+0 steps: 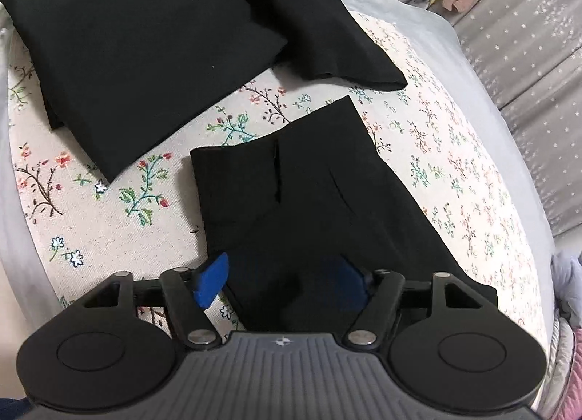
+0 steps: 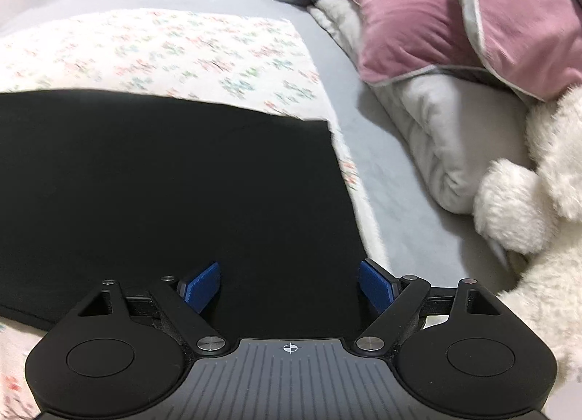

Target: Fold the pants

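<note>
While both claws — left [image 1: 283, 280], right [image 2: 289, 287] — gape empty, pants [image 1: 291, 201] lie part-folded; two folded piles wait at eleven o'clock

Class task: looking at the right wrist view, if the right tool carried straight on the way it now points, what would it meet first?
Most likely the black pants: the open right tool angles down over that fabric, which fills the line ahead. Depth is unclear.
</note>
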`<state>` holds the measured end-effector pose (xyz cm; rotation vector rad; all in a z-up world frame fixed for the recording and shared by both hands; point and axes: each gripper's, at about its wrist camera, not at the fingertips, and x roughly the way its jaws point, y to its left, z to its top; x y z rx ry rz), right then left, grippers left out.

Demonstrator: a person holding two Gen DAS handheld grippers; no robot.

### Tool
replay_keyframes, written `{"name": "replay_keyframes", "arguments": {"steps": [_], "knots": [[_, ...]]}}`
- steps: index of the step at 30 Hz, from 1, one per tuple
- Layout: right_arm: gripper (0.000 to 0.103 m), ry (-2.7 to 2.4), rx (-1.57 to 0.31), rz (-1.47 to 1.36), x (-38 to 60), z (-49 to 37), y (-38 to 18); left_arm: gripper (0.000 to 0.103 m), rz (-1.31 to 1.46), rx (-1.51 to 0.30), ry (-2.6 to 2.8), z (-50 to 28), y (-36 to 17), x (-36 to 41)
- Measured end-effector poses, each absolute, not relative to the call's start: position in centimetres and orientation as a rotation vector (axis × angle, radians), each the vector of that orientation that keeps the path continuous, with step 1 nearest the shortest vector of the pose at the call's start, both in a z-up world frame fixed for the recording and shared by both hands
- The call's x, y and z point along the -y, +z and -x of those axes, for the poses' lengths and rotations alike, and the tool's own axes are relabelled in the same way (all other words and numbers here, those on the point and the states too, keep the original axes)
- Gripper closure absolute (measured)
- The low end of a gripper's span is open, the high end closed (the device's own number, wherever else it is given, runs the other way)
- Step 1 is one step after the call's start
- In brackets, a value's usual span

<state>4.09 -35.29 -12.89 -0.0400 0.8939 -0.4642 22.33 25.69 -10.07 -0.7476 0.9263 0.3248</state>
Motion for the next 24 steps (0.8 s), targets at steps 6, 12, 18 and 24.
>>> {"name": "replay_keyframes", "arguments": {"steps": [6, 12, 18, 24], "knots": [[0.019, -0.357, -0.865, 0.116, 31.7, -6.6, -12.6, 0.003, 0.685, -1.02, 0.37, -22.1, -10.4, -25.1], [0.019, -0.268, -0.813, 0.179, 28.8, -7.3, -12.1, 0.003, 0.781, -0.932, 0.46, -20.1, -9.9, -28.0], [0.019, -0.169, -0.786, 0.183, 26.2, -8.3, -11.9, 0.0, 0.76, -0.922, 0.37, -21.4, -11.5, -26.6], [0.019, -0.088, -0.789, 0.185, 23.9, -9.6, -12.5, 0.008, 0.546, -0.861, 0.426, -24.0, -12.1, -23.1]]}}
